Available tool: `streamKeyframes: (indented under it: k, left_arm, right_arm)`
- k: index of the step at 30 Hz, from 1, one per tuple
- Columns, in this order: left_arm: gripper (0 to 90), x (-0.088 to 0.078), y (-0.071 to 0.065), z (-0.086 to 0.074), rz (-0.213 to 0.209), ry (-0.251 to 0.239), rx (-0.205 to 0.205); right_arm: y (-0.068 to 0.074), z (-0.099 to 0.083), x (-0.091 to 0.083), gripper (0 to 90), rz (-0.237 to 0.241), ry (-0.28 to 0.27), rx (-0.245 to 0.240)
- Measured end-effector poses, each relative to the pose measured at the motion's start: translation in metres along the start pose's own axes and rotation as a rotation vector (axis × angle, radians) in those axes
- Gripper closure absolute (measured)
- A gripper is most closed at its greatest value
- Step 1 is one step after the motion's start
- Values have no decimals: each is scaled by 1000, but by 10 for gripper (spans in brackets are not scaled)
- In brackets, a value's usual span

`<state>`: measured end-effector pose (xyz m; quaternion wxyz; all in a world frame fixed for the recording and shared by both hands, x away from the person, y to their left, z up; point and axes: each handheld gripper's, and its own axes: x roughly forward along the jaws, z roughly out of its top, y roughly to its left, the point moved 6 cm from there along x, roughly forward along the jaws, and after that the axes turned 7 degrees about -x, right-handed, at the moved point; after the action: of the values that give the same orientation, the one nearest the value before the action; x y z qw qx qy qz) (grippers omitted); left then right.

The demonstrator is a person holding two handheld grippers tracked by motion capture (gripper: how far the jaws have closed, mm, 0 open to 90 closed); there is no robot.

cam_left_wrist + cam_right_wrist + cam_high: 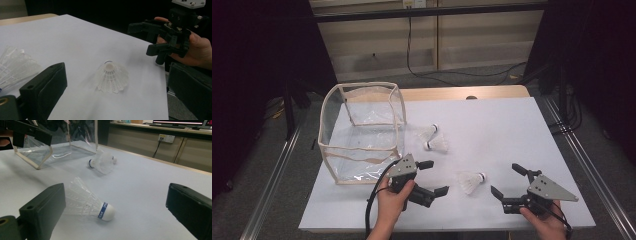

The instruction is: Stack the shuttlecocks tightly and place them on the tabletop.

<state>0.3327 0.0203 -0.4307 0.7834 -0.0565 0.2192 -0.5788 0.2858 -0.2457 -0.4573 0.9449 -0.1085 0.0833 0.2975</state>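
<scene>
The shuttlecock [471, 181] nearest me lies on its side on the white table [512, 130], between my two grippers, cork toward the right, skirt toward the left. Going left to right: my left gripper [433, 177] has its jaws spread wide and empty, just beside the skirt end; then the shuttlecock itself; then my right gripper [507, 181], jaws likewise apart and holding nothing, facing the cork end. I judge the left one slightly nearer. Its long axis runs roughly across the table.
</scene>
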Motion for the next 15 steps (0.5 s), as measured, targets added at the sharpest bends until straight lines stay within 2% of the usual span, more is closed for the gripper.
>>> streamKeyframes:
  k: [15]
  left_arm:
    - [27,-19,7,-5,17,-14,1]
  right_arm:
    - [1,0,2,18,11,16,-2]
